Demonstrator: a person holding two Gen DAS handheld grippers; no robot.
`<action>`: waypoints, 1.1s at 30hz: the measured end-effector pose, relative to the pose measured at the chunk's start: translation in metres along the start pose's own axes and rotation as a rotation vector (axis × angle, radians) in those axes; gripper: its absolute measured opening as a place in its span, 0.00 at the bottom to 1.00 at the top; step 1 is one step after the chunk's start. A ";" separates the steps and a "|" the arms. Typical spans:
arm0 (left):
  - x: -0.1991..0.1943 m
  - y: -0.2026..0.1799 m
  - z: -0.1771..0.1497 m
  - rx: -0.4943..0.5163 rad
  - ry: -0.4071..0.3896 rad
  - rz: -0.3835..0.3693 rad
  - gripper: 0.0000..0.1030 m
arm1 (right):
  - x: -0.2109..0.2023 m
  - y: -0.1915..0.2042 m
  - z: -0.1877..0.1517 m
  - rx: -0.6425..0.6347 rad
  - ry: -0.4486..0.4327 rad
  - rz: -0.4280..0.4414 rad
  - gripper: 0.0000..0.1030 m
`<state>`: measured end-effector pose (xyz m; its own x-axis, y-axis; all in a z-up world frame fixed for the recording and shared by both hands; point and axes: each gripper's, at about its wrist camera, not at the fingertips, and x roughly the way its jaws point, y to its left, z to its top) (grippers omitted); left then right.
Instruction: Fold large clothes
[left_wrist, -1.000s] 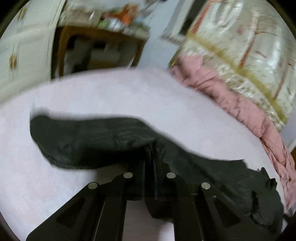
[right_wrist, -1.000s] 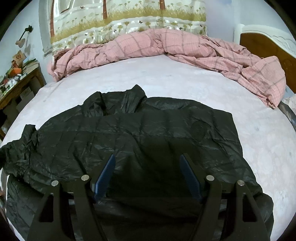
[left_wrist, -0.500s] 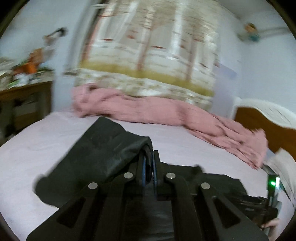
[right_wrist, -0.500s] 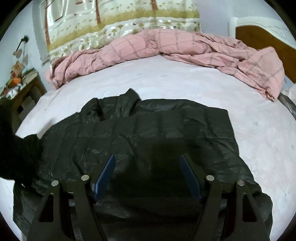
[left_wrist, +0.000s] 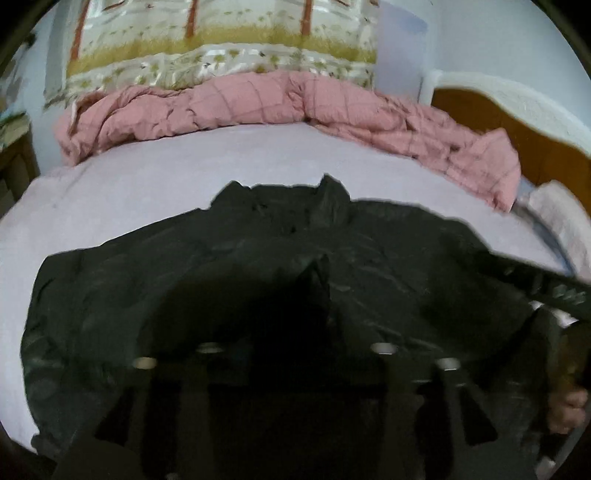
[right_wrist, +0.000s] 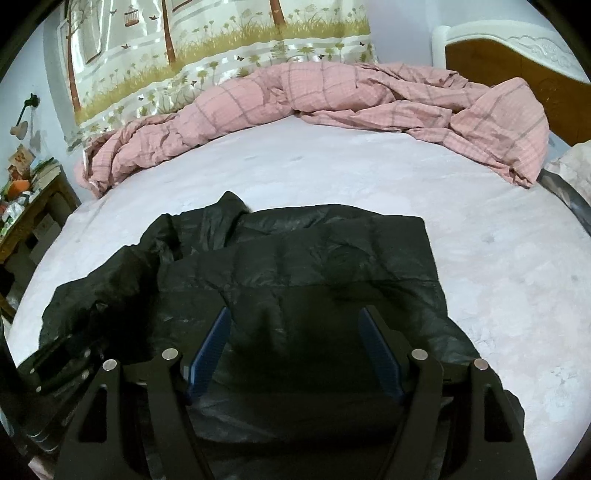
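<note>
Two grippers hang over a black puffer jacket (right_wrist: 303, 280) spread on a bed (right_wrist: 332, 173) with a pale lilac sheet. Seen from the right wrist, the jacket lies across the near half of the bed, its collar toward a bunched pink checked quilt (right_wrist: 332, 96) at the far edge; its right side is squared off in a straight edge, while its left side is rumpled, with a sleeve lying over the body. The right gripper (right_wrist: 295, 354) stands above the jacket's lower middle, its blue-padded fingers (right_wrist: 210, 350) set wide apart with nothing pinched between them. In the left wrist view the picture is blurred and dark near the lens; the left gripper (left_wrist: 295, 354) hovers above the jacket's (left_wrist: 258, 266) near side, and its jaws have just been opening, standing partly apart. A fold of black fabric rises between them, but whether the pads touch it I cannot tell. Behind the quilt hangs a curtain (right_wrist: 207, 48) printed with trees and grass; right of the quilt stands a wooden headboard (right_wrist: 517, 74) with white trim, and left of the bed a cluttered wooden table (right_wrist: 33, 206). At the right edge of the left view a person's hand (left_wrist: 567, 410) shows beside the jacket.
</note>
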<state>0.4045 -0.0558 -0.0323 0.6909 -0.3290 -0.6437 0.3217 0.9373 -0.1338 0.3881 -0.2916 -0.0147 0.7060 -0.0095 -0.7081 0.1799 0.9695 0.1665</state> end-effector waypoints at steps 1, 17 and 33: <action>-0.013 0.006 0.003 -0.014 -0.027 -0.015 0.58 | 0.000 0.000 0.000 0.000 0.001 0.003 0.72; -0.094 0.181 -0.018 -0.309 -0.089 0.361 0.75 | -0.020 0.040 -0.007 -0.143 -0.107 0.046 0.72; -0.067 0.208 -0.039 -0.407 0.073 0.187 0.63 | -0.048 0.205 -0.032 -0.474 -0.124 0.381 0.72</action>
<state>0.3993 0.1658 -0.0464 0.6608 -0.1545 -0.7345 -0.0951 0.9535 -0.2861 0.3689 -0.0849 0.0315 0.7402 0.3576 -0.5693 -0.4039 0.9135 0.0486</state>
